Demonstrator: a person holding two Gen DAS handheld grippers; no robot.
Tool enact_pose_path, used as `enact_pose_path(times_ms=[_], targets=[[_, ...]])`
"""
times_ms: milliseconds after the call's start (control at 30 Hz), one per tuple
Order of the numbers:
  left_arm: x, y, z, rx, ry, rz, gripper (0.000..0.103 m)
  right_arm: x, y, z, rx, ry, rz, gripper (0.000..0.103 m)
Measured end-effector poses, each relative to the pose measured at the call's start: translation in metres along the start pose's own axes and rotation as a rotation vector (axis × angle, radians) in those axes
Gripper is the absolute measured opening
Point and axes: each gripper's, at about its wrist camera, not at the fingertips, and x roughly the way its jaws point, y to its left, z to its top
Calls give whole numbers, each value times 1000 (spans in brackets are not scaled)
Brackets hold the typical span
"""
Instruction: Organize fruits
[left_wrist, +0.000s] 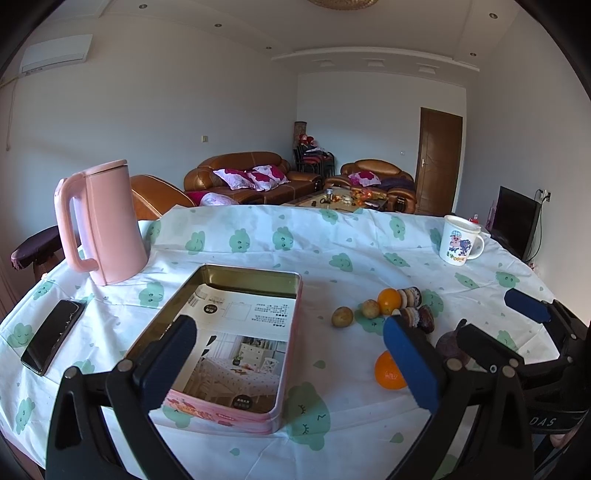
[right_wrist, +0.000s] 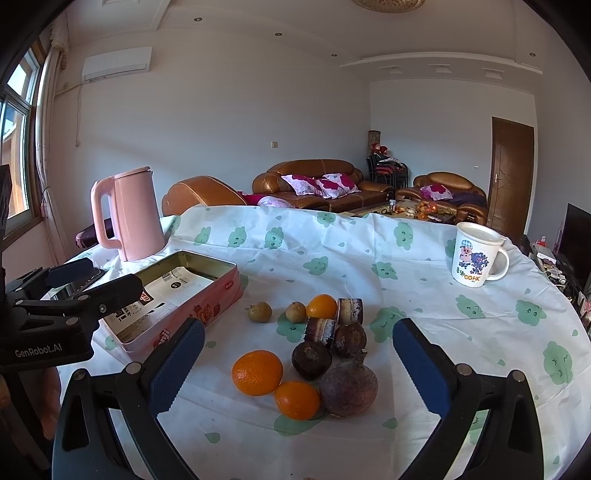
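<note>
Three oranges lie loose on the tablecloth (right_wrist: 332, 236) among darker fruit: the big orange (right_wrist: 257, 372) at about 7 o'clock of the cluster, a smaller orange (right_wrist: 296, 400) touching the round purple fruit (right_wrist: 348, 387), and a third orange (right_wrist: 321, 306) at the far side beside two small brown fruits (right_wrist: 295, 312). None sits in the tin (left_wrist: 236, 332) yet, which lies open at 9 o'clock of the pile, probably as the place to collect them. The right gripper (right_wrist: 295, 369) hangs over the pile with fingers wide apart and empty; the left gripper (left_wrist: 291, 369) is likewise spread, over the tin's near right corner. Bare cloth lies between tin and fruit. The kettle (left_wrist: 107, 225) and mug (right_wrist: 476, 258) stand well clear near the far edge.
</note>
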Motion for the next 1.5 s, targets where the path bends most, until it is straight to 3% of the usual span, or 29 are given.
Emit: enact_pose_path(times_ms=[467, 700, 933, 1067, 1233, 1467, 1500], targets=[[-1, -3, -1, 0, 4, -3, 103, 1, -3, -3, 0, 3, -6, 102], [13, -14, -19, 8, 34, -17, 103, 6, -21, -13, 21, 23, -66, 102], [36, -45, -27, 45, 99, -97, 103, 10, -57, -25, 94, 40, -164, 102], [50, -63, -31, 76, 142, -139, 103, 11, -75, -31, 149, 40, -173, 102], [71, -73, -34, 90, 200, -141, 90, 12, -80, -35, 164, 38, -162, 102], [88, -82, -37, 97, 288, -232, 86, 17, -76, -36, 151, 45, -153, 102], [91, -84, -38, 100, 301, -233, 79, 18, -75, -36, 150, 46, -148, 101]])
